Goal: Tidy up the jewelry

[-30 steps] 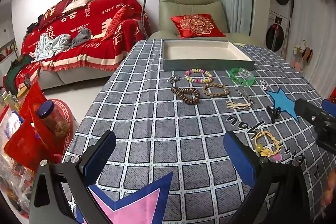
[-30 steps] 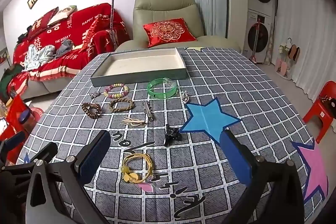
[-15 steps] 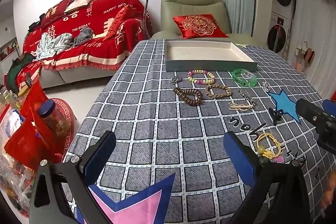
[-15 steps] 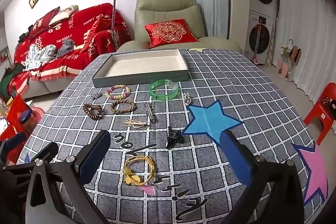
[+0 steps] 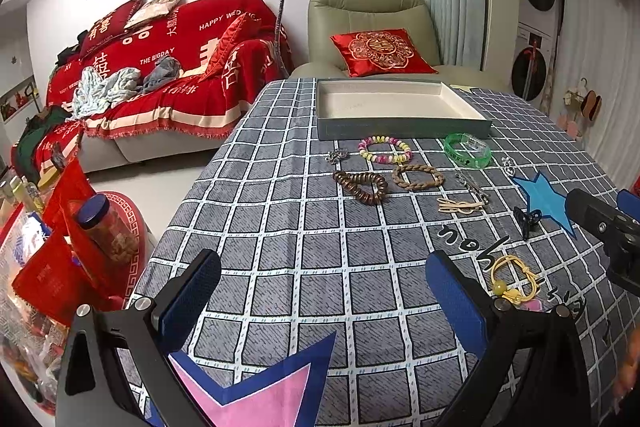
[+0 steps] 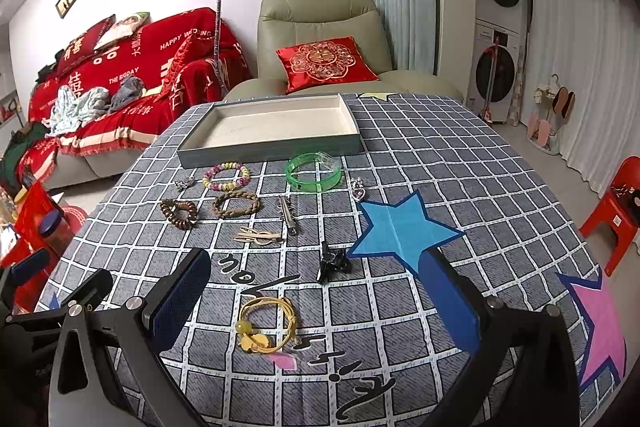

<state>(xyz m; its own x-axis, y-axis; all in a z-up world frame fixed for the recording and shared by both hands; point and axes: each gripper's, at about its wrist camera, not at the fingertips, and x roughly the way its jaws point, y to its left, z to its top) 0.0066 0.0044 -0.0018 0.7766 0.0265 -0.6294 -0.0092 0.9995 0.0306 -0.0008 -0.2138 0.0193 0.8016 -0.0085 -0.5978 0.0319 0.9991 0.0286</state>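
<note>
An empty grey tray [image 5: 404, 127] [image 6: 272, 151] lies at the table's far side. In front of it lie a pastel bead bracelet [image 6: 226, 176], a green bangle [image 6: 314, 173], a dark wooden bead bracelet [image 6: 179, 213], a braided brown bracelet [image 6: 236, 204], a silver clip [image 6: 289, 214], a beige hairpin [image 6: 258, 236], a black claw clip [image 6: 332, 262] and a yellow hair tie [image 6: 266, 323]. My left gripper [image 5: 322, 301] is open and empty above the near left of the table. My right gripper [image 6: 316, 301] is open and empty, just above the yellow hair tie.
The table has a grey checked cloth [image 6: 440, 155] with blue and pink stars. A red sofa [image 5: 160, 67] and a green armchair [image 5: 372, 23] stand behind. Red bags and a jar [image 5: 104, 227] sit left of the table. A red stool [image 6: 616, 203] stands at right.
Both grippers have drifted slightly back and up; the view has barely shifted. Nothing on the table has moved.
</note>
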